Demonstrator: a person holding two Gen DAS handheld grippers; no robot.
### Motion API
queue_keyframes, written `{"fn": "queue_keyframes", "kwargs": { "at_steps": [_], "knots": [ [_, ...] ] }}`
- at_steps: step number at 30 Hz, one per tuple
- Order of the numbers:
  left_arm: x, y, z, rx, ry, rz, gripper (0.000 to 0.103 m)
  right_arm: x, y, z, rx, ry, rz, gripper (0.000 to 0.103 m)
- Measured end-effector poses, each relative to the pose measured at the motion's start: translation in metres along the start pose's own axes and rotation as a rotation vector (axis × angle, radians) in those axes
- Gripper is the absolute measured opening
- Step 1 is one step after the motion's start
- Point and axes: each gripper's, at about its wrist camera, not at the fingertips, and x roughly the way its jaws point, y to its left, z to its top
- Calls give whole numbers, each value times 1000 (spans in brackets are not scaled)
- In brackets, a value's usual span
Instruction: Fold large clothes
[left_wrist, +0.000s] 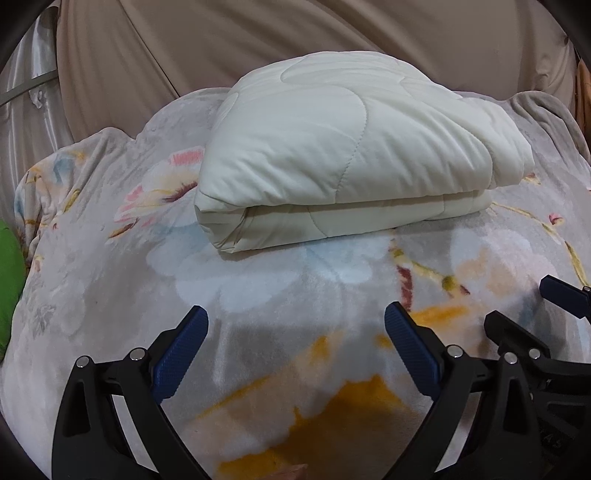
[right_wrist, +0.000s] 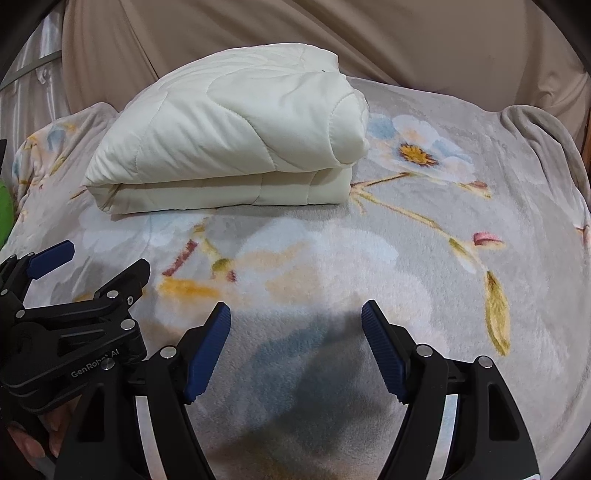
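The cream quilted comforter lies as a thick, squared bundle on the bed, resting on the floral fleece blanket that covers it. Taken with the comforter as the landmark, both tools sit on its near side, well apart from it: the left hand-held gripper hangs over bare fleece in front of the bundle's near edge, and the right hand-held gripper hangs just beside the left one, nearer the bundle's right end. Each has its jaws spread wide with only blanket showing between the blue pads; neither touches the comforter or holds anything.

Judging by how things lie, the folding looks finished or very nearly so. The bundle shows stacked layers along its near edge, a rounded fold at its right end and a slightly looser corner at its left end, where the layers splay a little. The step in hand reads as a pause after a fold, or a check of the result.

If another move is wanted, it would probably be tidying that left corner or pressing the top flat. That would call for both tools to travel forward to the bundle and to pinch only the outer layer, since the padding is puffy and likely to spring back.

No container appears in either view. Beyond the comforter hangs beige draped fabric, and a green object peeks in at the far left of it, too cut off to identify.
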Motion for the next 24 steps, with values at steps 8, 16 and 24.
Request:
{"fn": "queue_keyframes", "kwargs": {
  "at_steps": [8,16,24],
  "knots": [
    [0,1,0,5,0,5,94,1,0,0,-3,-1,-9,71],
    [0,0,-1,10,2,12,94,0,1,0,-6,-1,-23,71],
    [0,1,-1,13,0,13,93,1,0,-1,-8,-1,-24,71]
  ]
}}
